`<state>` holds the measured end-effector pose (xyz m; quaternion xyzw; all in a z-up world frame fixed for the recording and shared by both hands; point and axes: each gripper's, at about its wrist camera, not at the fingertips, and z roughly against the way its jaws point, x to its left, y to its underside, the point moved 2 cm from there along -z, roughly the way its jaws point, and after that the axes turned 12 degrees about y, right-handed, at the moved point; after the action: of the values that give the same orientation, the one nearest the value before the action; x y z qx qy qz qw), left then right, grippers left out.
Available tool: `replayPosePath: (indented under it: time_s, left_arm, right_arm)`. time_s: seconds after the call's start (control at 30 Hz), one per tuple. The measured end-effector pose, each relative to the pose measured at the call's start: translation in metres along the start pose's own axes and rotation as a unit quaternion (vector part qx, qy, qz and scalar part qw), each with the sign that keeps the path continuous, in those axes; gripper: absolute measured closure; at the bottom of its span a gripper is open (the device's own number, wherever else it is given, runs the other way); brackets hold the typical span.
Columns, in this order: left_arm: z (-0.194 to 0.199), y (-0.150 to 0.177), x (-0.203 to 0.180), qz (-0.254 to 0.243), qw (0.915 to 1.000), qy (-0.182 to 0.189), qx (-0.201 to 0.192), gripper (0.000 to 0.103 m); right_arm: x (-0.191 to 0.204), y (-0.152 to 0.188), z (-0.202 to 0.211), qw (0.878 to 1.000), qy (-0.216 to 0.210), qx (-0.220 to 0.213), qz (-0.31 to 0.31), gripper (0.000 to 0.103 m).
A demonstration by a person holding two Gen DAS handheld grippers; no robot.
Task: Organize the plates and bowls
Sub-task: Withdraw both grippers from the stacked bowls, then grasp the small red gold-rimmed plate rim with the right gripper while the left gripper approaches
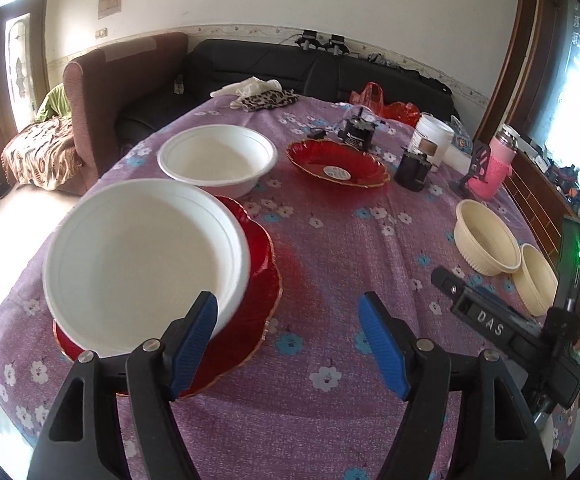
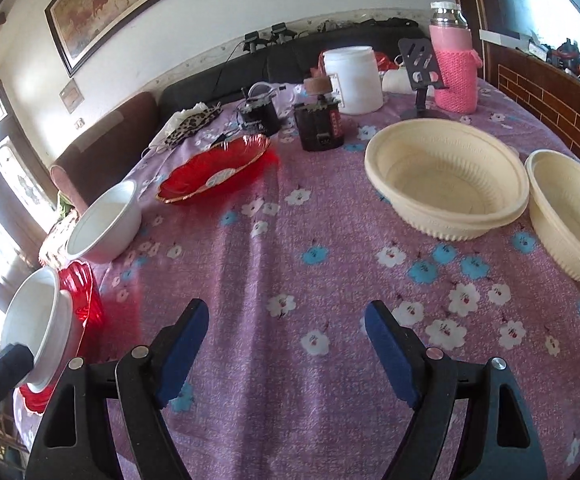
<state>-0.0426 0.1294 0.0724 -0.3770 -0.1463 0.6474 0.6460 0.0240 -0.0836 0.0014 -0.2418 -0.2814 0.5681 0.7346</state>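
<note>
- Blue ribbed pads on the left gripper (image 1: 290, 344) are spread wide with nothing between them; its left pad (image 1: 194, 344) covers part of the near white bowl (image 1: 142, 260), so I can't tell if they touch.
- That bowl looks like smooth foam and sits tilted on a scalloped red glass plate (image 1: 262, 276), which it mostly hides.
- Second white bowl (image 1: 218, 158) sits just behind on the purple flowered tablecloth (image 1: 330, 248).
- Another red plate (image 1: 338, 162) lies mid-table with a round sticker I can't read.
- Right gripper (image 2: 286, 344) is gaping too and holds nothing.
- Two ribbed cream bowls (image 2: 446, 178) and (image 2: 570, 212) sit side by side on the right, the far-right one cut off.
</note>
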Motion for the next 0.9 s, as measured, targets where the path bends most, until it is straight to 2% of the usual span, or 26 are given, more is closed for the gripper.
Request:
replayPosePath:
  time_s: [0.23, 0.5, 0.6, 0.63, 0.7, 0.8, 0.9]
  left_arm:
    - [-0.012, 0.004, -0.007, -0.001, 0.9998, 0.016, 0.012, 0.031]
    - [-0.019, -0.007, -0.002, 0.004, 0.9993, 0.033, 0.017, 0.031]
    - [-0.026, -0.026, 0.0, 0.019, 0.9972, 0.067, 0.028, 0.031]
    - [-0.032, -0.038, 0.004, 0.036, 0.9948, 0.087, 0.04, 0.031]
    - [-0.039, -0.056, 0.01, 0.056, 0.9923, 0.101, 0.045, 0.031]
    - [-0.041, -0.08, 0.011, 0.052, 0.9951, 0.081, 0.025, 0.031]
    - [-0.04, -0.093, 0.01, 0.049, 0.9959, 0.075, 0.01, 0.031]
  right_arm:
    - [0.01, -0.029, -0.019, 0.999, -0.024, 0.028, -0.001, 0.019]
    - [0.047, -0.084, -0.07, 0.998, -0.045, 0.045, -0.009, 0.019]
    - [0.053, -0.104, -0.094, 0.997, -0.047, 0.063, -0.026, 0.019]
    - [0.054, -0.109, -0.101, 0.996, -0.048, 0.07, -0.031, 0.019]
    - [0.053, -0.119, -0.115, 0.995, -0.045, 0.081, -0.041, 0.019]
    - [0.052, -0.13, -0.134, 0.993, -0.046, 0.095, -0.052, 0.019]
    - [0.052, -0.137, -0.153, 0.991, -0.045, 0.11, -0.062, 0.019]
